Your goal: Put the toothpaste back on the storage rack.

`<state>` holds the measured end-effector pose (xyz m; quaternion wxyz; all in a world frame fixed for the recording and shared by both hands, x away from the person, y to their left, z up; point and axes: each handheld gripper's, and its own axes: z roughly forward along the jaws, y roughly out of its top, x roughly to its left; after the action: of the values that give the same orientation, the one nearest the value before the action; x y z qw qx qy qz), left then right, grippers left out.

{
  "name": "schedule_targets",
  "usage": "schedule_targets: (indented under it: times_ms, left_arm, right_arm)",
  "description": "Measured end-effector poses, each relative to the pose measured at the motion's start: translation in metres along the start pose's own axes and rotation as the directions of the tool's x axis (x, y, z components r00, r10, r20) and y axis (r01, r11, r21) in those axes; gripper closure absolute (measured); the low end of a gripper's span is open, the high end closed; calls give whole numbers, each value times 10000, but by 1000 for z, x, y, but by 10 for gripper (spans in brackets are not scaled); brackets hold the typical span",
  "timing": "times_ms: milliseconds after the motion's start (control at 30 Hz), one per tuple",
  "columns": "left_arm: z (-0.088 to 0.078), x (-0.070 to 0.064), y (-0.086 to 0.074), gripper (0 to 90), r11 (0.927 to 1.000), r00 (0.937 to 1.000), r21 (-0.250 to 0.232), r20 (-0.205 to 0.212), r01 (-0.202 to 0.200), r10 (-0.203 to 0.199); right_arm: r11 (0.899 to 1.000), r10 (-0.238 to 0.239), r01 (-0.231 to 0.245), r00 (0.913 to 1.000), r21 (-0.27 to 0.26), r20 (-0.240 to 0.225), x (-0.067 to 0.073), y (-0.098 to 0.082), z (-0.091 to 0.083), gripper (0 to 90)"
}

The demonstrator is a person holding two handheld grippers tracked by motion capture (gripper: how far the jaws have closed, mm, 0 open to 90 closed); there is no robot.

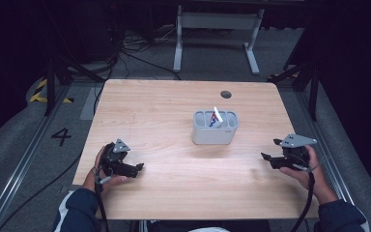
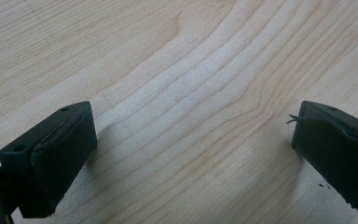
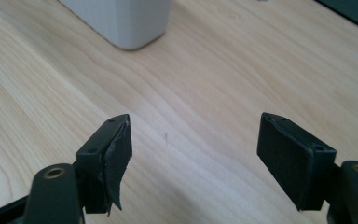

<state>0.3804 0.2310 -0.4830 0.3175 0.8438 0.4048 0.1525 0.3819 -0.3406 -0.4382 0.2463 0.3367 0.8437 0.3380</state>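
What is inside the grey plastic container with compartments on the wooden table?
In the grey plastic container, one white object with red and blue marks sticks out of a right-hand compartment. Its lower part is hidden by the walls, and the compartment floors cannot be seen.

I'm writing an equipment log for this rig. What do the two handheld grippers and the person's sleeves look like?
Both are black. The left gripper and right gripper each carry a grey three-cornered plate on top and trail a dark cable. Each claw has two flat, blocky black jaws with worn, fraying pads. The sleeves are dark navy.
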Motion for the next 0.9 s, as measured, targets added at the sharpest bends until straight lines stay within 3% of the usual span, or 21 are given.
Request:
schedule_targets:
  times_ms: [233, 367, 467, 567, 900]
  left_arm:
    - [0, 0, 0, 3, 10000, 10000, 17, -15, -43, 43]
    - [0, 0, 0, 2, 10000, 10000, -17, 23, -7, 7]
    - [0, 0, 0, 2, 10000, 10000, -10, 60, 53, -53]
    - [1, 1, 1, 2, 9999, 9999, -19, 94, -134, 134]
    - [3, 1, 3, 2, 9999, 9999, -36, 80, -98, 98]
  right_arm:
    - [9971, 556, -545, 9983, 536, -188, 1, -35, 4, 258]
    - [9943, 947, -921, 9944, 539, -478, -1, -51, 0, 254]
    - [9917, 1248, -1222, 9900, 410, -663, -3, -62, -3, 243]
    - [9820, 1891, -1881, 9785, 197, -827, -7, -71, -5, 229]
    - [9821, 1883, -1873, 9788, 205, -804, -7, -71, -4, 211]
